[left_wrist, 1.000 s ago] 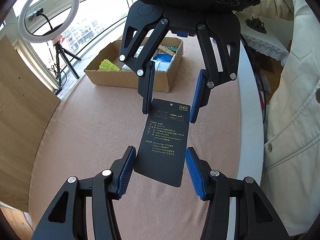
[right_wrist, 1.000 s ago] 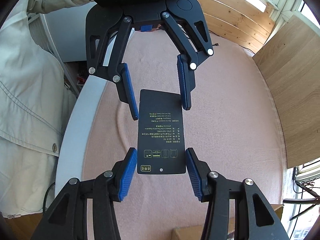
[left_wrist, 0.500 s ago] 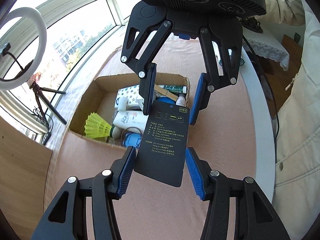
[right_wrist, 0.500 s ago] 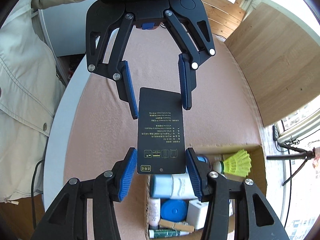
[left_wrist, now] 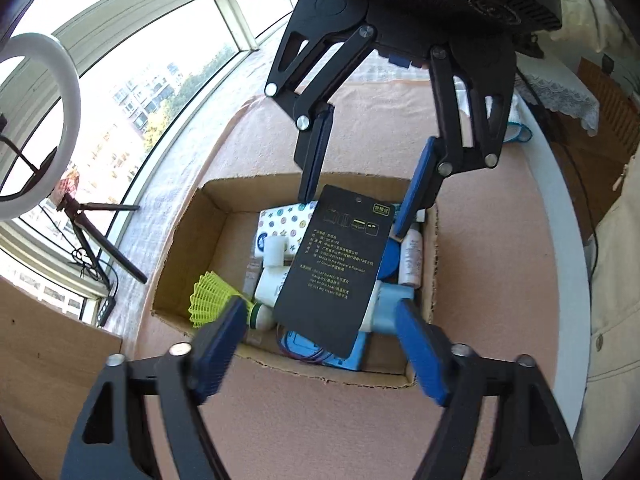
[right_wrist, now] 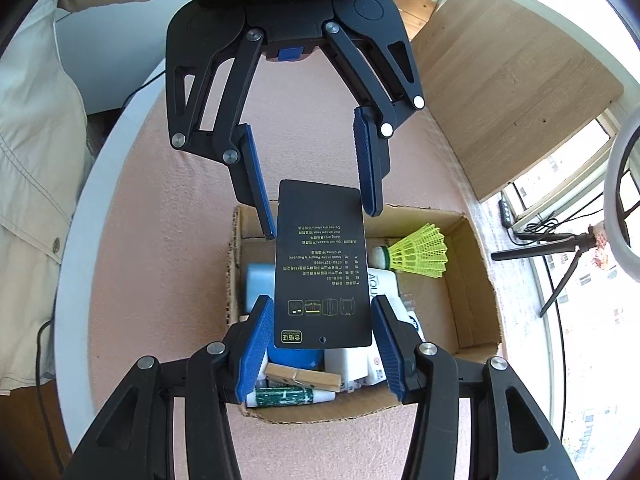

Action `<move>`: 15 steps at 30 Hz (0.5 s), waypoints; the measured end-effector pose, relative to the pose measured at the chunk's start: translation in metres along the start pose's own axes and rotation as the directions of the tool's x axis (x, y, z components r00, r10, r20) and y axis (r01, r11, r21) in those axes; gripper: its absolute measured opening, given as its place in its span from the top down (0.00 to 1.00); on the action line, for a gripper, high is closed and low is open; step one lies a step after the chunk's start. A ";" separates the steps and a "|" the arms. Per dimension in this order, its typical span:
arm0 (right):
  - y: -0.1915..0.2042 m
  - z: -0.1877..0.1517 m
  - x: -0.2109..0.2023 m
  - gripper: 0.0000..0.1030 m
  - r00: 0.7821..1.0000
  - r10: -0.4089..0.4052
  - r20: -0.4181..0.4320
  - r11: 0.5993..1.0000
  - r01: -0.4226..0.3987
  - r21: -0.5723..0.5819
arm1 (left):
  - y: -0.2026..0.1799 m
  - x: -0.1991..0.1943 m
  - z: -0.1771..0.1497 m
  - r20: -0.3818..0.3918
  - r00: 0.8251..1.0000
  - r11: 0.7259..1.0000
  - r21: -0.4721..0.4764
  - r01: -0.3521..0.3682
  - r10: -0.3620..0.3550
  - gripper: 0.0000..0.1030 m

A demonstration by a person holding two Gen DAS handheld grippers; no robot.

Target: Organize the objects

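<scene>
Nearest the right wrist camera, the right gripper [right_wrist: 322, 304] has its blue pads pressed on the long edges of a black printed hang tag [right_wrist: 322, 264], pinching it flat. The tag hangs in the air over the open cardboard box [right_wrist: 480, 280], probably so it can drop among the bottles, the wooden clothespin [right_wrist: 304, 378] and the yellow shuttlecock [right_wrist: 424, 252]. At the tag's far end, the left gripper [left_wrist: 318, 312] stands wide, pads clear of both edges, seemingly only steadying the handover above the pink tablecloth [right_wrist: 180, 240]
</scene>
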State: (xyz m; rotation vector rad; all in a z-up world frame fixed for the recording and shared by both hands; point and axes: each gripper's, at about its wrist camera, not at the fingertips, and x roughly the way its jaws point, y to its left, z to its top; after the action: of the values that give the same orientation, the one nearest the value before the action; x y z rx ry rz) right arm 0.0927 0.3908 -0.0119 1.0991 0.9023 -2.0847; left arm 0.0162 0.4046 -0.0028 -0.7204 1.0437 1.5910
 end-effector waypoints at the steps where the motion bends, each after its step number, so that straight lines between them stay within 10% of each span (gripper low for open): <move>1: -0.004 -0.003 0.004 0.44 1.000 -0.002 -0.015 1.000 0.002 0.020 | -0.001 0.001 -0.002 -0.007 0.999 0.999 -0.005 -0.033 0.033 0.00; 9: -0.013 -0.028 -0.013 0.38 0.995 -0.099 -0.003 0.969 0.097 0.228 | 0.016 -0.008 -0.035 -0.028 0.987 0.975 -0.152 -0.161 0.159 0.00; 15: -0.022 -0.039 -0.028 0.24 0.965 -0.259 -0.030 0.814 0.235 0.530 | 0.042 -0.037 -0.070 -0.018 0.965 0.884 -0.398 -0.246 0.260 0.00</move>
State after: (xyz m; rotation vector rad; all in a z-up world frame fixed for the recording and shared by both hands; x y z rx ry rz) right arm 0.1072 0.4399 0.0019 1.2478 0.4627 -2.6666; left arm -0.0184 0.3227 0.0089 -0.8465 0.8166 2.0727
